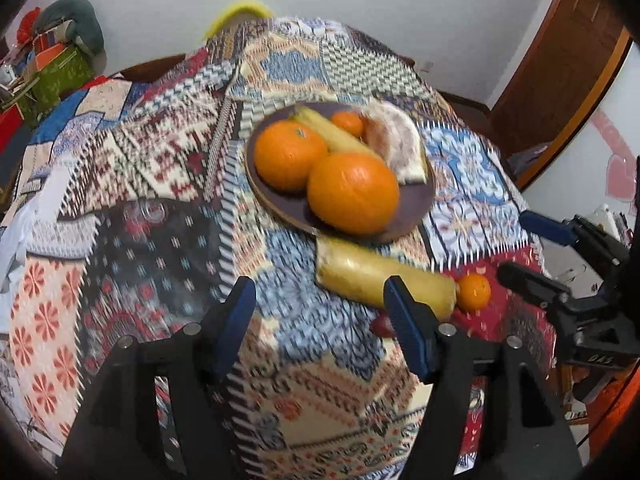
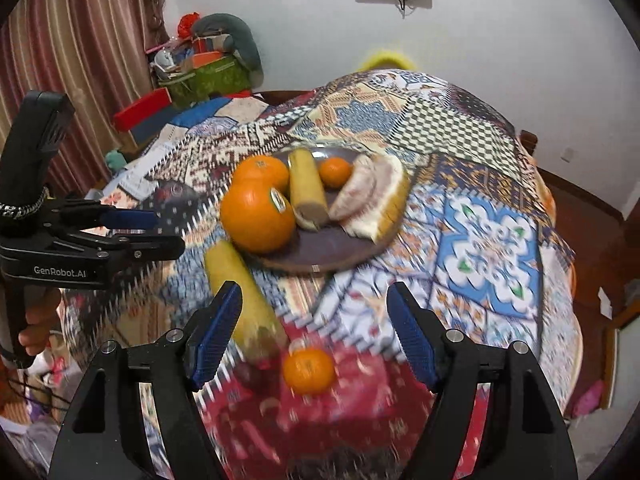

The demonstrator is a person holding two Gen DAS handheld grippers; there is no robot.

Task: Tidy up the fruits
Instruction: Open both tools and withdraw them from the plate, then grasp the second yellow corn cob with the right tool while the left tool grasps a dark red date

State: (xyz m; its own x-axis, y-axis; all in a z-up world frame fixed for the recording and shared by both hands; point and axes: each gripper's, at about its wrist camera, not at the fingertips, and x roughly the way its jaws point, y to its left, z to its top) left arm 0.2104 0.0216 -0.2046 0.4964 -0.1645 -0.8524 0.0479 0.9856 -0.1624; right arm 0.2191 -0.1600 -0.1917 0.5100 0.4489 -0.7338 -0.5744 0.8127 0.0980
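Two fruits lie loose on the table's patterned cloth [image 2: 492, 240] short of the plate [image 2: 320, 258]: a small mandarin [image 2: 309, 371] and a long yellow piece [image 2: 240, 300], its axis running from the plate toward the mandarin. The mandarin sits between the right tool's [image 2: 314, 336] parted, empty jaws, nearer than the left tool [image 1: 320, 320], also open and empty.

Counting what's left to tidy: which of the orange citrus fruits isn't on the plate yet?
The small mandarin on the red patch of cloth, beside the loose banana piece. The other three sit on the brown plate.
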